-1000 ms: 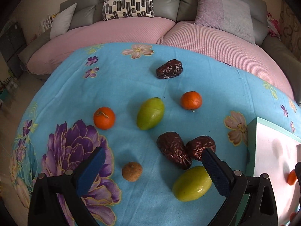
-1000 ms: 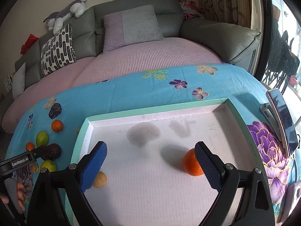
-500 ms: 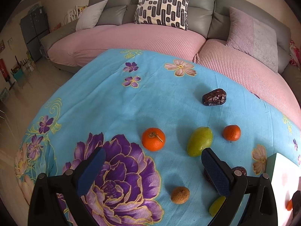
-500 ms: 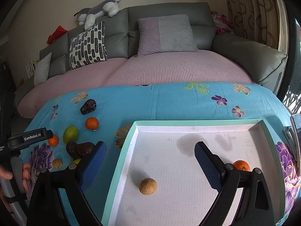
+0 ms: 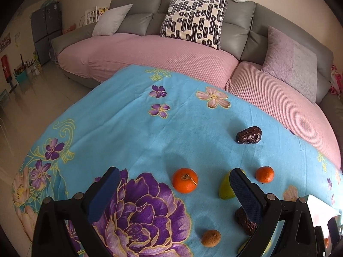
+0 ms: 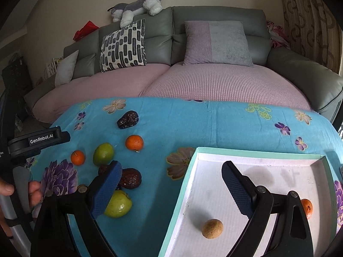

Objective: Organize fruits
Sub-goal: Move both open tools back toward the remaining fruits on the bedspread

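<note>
**Both grippers empty, fruit split between cloth and tray**

Your left gripper (image 5: 174, 187) hangs over the blue flowered cloth (image 5: 133, 132) with its blue pads spread wide and nothing between them. Just ahead of it lies an orange (image 5: 185, 181); a green fruit (image 5: 225, 189) sits partly behind the right-hand pad, with a smaller orange (image 5: 264, 174) beyond it. A dark wrinkled date (image 5: 248, 135) lies farther off toward the pink sofa cushions (image 5: 171, 64), well apart from the rest. Nearer you, a small brown round fruit (image 5: 211, 238) rests on the cloth beside another date (image 5: 243, 220) half hidden by the pad.

Your right gripper (image 6: 171, 189) is also spread open and holds nothing. It straddles the left wall of the mint-rimmed white tray (image 6: 257, 152): one pad over the cloth, the other over the tray floor. In the tray lie a tan round fruit (image 6: 212, 228) and an orange (image 6: 307, 208) partly hidden behind the gripper frame, well apart from each other. Left of the tray, a green fruit (image 6: 119, 205) lies against the left-hand pad, touching a date (image 6: 131, 178) above it.
</note>
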`<state>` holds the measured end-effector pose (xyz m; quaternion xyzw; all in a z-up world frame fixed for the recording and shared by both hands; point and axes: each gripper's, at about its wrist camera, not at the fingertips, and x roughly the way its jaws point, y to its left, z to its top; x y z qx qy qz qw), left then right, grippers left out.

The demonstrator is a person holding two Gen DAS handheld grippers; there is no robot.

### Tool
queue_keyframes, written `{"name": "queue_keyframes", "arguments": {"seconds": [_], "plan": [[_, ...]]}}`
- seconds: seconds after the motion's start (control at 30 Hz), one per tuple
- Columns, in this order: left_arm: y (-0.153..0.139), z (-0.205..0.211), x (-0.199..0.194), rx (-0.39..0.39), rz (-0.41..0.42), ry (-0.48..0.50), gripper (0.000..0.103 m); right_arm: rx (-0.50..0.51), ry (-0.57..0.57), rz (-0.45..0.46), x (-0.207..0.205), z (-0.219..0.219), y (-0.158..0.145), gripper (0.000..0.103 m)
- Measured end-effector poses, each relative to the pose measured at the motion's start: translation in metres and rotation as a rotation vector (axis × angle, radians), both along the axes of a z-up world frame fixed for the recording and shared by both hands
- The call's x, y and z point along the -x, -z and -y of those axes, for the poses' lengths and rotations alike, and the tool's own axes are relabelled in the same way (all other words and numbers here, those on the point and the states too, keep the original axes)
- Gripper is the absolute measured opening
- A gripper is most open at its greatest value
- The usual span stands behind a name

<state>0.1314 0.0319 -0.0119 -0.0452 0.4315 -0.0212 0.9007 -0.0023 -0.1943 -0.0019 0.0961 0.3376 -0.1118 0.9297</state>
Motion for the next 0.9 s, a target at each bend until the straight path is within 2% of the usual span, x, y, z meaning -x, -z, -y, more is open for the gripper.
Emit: {"name": "queue_keyframes", "arguments": {"seconds": [0.2, 0.53, 0.73, 0.9], "plan": [[-0.004, -0.007, -0.009, 0.048, -0.01, 0.008, 0.103, 0.011, -0.055, -0.014, -0.014, -0.012, 0.003, 0.094], [-0.008, -0.012, -0.024, 0.118, -0.029, 0.041, 0.103, -0.058, -0.079, 0.009, -0.023, -0.008, -0.001, 0.094], [0.008, -0.014, -0.03, 0.118, -0.092, 0.053, 0.102, -0.082, -0.113, -0.036, -0.028, -0.02, 0.008, 0.094], [0.03, -0.005, -0.034, 0.08, -0.153, 0.081, 0.101, -0.115, -0.126, -0.107, -0.033, -0.031, 0.021, 0.094]]}}
